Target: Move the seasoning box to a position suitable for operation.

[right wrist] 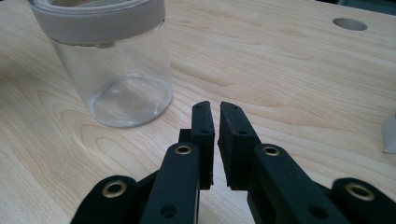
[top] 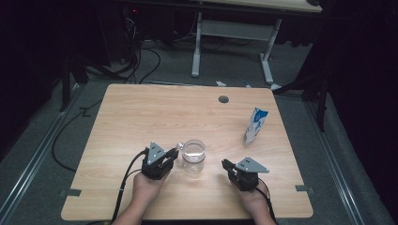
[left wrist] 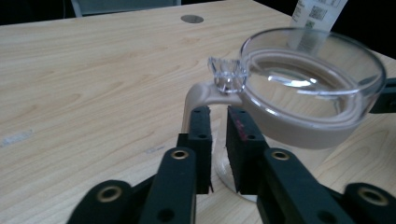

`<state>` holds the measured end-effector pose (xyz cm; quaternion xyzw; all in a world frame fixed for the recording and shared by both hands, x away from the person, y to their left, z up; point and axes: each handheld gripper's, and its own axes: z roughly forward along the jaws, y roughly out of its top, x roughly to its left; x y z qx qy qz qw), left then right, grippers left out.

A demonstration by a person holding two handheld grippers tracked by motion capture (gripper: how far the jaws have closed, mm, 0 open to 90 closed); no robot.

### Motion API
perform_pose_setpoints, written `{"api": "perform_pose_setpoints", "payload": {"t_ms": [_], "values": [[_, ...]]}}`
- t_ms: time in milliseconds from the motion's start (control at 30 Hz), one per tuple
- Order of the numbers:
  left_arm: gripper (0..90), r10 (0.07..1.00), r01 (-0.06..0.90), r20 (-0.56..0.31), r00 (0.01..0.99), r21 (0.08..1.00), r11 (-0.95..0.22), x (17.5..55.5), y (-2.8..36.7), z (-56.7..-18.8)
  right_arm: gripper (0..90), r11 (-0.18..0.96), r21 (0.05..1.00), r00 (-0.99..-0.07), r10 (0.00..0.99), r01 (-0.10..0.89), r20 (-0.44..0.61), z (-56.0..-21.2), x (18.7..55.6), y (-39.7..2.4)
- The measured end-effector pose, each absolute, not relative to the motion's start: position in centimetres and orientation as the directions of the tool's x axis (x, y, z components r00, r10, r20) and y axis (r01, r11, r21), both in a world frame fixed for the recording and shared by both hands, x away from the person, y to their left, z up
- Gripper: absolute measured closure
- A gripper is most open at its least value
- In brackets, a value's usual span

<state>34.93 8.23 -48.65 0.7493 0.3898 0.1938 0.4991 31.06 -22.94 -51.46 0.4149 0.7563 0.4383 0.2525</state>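
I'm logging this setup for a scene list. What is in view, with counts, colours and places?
jar: one, clear with a grey-banded lid, near table middle, between the tools
carton: one, white and blue, upright at the table's right
table: one, light wood, with a round hole near the far edge
desk frame: one, white, on the floor behind
left tool: black, slightly open beside the jar's lid tab
right tool: black, nearly closed, empty, right of the jar
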Motion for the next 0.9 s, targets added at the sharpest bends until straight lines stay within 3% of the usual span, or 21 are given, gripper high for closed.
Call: {"api": "perform_pose_setpoints", "payload": {"t_ms": [133, 267, 533, 900], "values": [[67.2, 0.777, 0.378, -0.097, 0.621, 0.906, -0.189, 35.0, 8.5, -47.7, 87.5, 0.269, 0.871, -0.522, 0.853, 0.412, -0.016, -51.5, 31.2, -23.1], [67.4, 0.782, 0.326, -0.031, 0.622, 0.919, -0.223, 34.9, 8.1, -46.7, 88.5, 0.265, 0.864, -0.517, 0.856, 0.428, -0.007, -51.6, 31.3, -23.2], [68.3, 0.774, 0.349, -0.072, 0.629, 0.916, -0.198, 36.3, 7.9, -46.3, 84.9, 0.252, 0.863, -0.521, 0.853, 0.438, 0.016, -51.6, 31.4, -23.3], [87.3, 0.77, 0.359, -0.066, 0.635, 0.908, -0.218, 37.1, 6.9, -45.6, 82.2, 0.256, 0.863, -0.525, 0.851, 0.436, 0.013, -51.5, 31.4, -23.4]]}}
